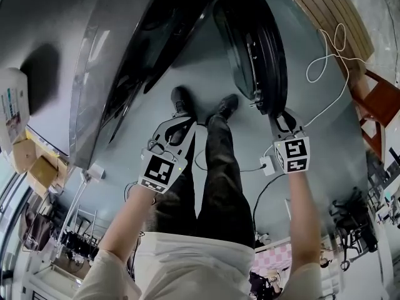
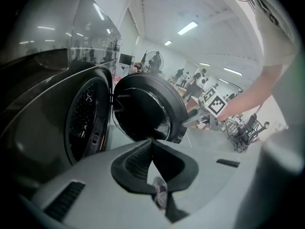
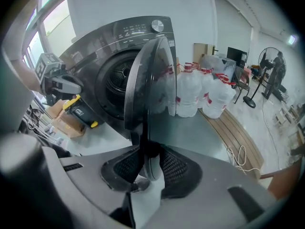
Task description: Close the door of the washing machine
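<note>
Jaws of right gripper (image 3: 147,160) clamp rim of door (image 3: 151,80); left gripper (image 2: 152,147) jaws together; drum (image 3: 118,82) dark inside.

- Washing machine (image 1: 94,74): one is counted, at the upper left of the head view.
- Door (image 1: 253,49): one, round, at upper centre.
- Grippers: two are counted, the left gripper (image 1: 180,124) at centre left and the right gripper (image 1: 283,114) at centre right. One marker cube is carried on each.
- Shoes (image 1: 181,99): two, at centre.
- Cardboard boxes (image 1: 28,158): two are made out at the left edge.
- White cable (image 1: 328,55): one, looped, at the upper right.
- Water bottles (image 3: 190,97): several are grouped at the centre of the right gripper view. Their exact number cannot be told.
- Standing fan (image 3: 269,63): one, at the upper right there.
</note>
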Tool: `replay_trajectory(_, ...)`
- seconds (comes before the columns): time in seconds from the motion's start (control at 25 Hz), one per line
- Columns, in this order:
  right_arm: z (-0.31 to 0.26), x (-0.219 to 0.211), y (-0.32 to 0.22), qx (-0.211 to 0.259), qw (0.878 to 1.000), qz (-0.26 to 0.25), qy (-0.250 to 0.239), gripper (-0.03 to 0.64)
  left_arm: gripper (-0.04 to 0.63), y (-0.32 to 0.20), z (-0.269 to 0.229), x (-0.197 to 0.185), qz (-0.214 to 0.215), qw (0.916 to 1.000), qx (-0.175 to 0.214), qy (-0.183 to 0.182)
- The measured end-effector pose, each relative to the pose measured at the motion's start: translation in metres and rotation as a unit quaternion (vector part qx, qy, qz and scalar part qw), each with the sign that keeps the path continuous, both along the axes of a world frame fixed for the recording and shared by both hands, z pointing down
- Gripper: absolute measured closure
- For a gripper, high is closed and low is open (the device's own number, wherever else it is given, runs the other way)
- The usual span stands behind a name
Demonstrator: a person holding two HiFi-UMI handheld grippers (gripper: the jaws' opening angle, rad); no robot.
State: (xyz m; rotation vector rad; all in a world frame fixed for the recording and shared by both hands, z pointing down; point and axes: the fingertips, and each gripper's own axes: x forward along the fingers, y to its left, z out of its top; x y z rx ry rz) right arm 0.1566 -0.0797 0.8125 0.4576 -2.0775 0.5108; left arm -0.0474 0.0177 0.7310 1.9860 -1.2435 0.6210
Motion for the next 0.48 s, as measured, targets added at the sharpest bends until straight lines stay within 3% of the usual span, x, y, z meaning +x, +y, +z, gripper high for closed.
replay_trajectory(0.48, 0.0, -0.099, 0.068, -0.051, 0.998, 0.0, -0.037, 0.439, 0.586, 0.047, 0.009, -0.028, -0.032, 0.9994, -0.016, 0.001)
